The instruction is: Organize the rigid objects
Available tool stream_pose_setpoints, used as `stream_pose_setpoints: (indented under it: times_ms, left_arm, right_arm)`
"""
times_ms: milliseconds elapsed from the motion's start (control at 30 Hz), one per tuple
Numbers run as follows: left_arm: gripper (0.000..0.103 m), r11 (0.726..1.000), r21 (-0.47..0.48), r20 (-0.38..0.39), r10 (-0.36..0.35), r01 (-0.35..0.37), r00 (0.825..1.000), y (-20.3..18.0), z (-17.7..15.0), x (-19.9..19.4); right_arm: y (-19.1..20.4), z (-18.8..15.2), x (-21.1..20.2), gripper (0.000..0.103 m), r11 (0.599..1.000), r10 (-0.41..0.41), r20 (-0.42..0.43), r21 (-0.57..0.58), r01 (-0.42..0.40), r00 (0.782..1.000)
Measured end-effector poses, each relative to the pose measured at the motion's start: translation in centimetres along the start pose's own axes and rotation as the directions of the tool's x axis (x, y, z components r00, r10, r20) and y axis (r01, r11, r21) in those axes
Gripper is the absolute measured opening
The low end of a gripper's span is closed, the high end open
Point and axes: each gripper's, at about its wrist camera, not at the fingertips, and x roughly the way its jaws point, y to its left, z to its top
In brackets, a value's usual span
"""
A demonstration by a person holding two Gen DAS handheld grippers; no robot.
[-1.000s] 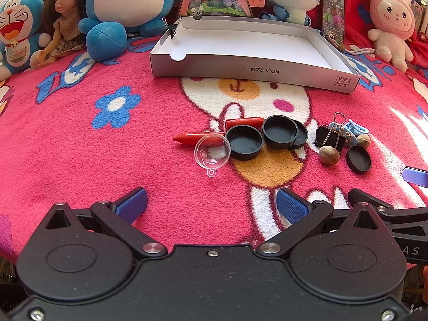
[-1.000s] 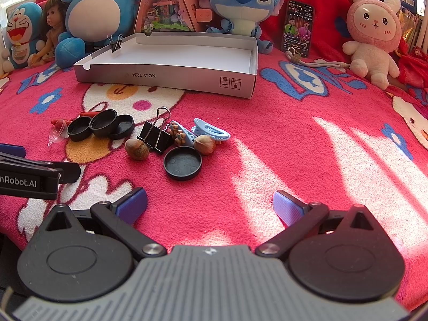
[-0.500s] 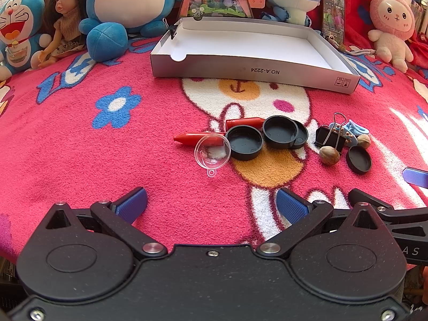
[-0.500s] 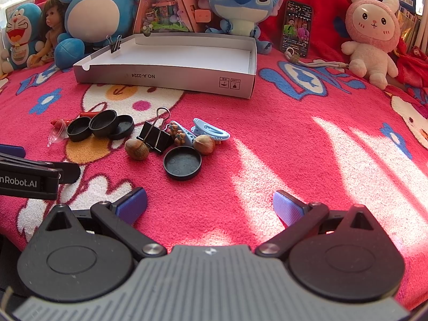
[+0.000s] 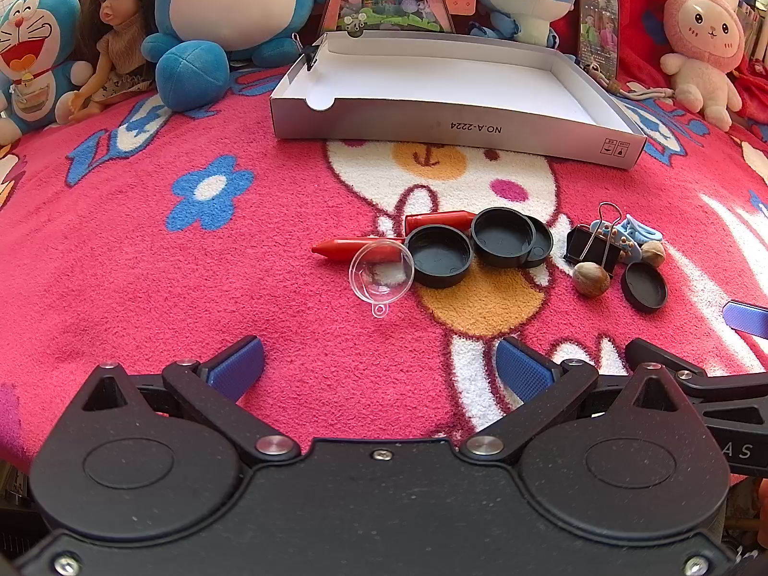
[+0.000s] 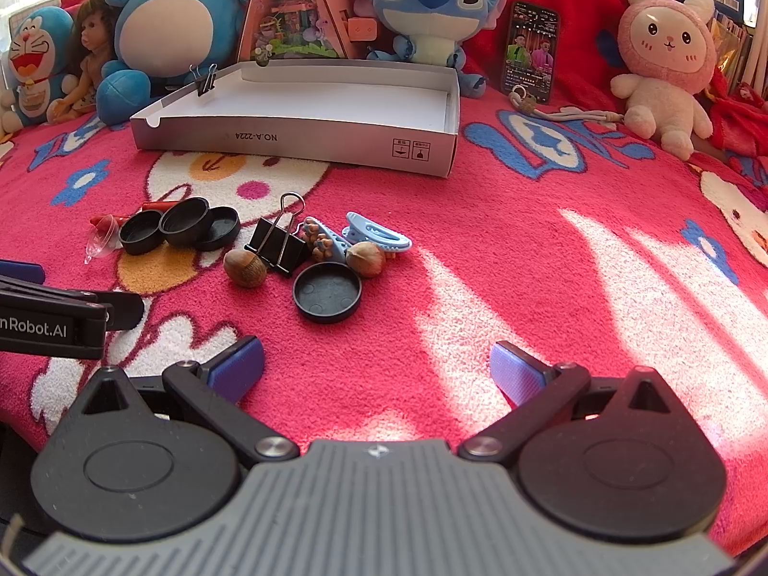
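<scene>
Small rigid objects lie on a pink blanket in front of an empty white box (image 5: 456, 77) (image 6: 336, 101). There are three black lids (image 5: 439, 255) (image 6: 185, 215), a lone black lid (image 5: 644, 286) (image 6: 327, 291), a clear half-sphere (image 5: 380, 272), red crayons (image 5: 434, 219), a black binder clip (image 5: 588, 246) (image 6: 276, 246), two nuts (image 5: 590, 279) (image 6: 245, 267) and blue hair clips (image 6: 379, 236). My left gripper (image 5: 379, 367) is open and empty, short of the half-sphere. My right gripper (image 6: 377, 367) is open and empty, short of the lone lid.
Plush toys (image 5: 230, 5) (image 6: 665, 48), a doll (image 5: 113, 38), a pink toy house (image 6: 293, 5) and a phone (image 6: 530, 48) stand behind the box. A binder clip (image 6: 206, 80) is on the box's left rim. A cord (image 6: 566, 114) lies right of the box.
</scene>
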Motion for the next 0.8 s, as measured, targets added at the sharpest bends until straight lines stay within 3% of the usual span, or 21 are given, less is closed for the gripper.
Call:
stream_pose_setpoints:
  times_ms: [800]
  left_arm:
    - [0.103, 1.000, 0.015, 0.015, -0.009, 0.009, 1.000, 0.50, 0.19, -0.21]
  right_arm:
    - [-0.06, -0.28, -0.33, 0.103, 1.000, 0.002, 0.017, 0.000, -0.002, 1.000]
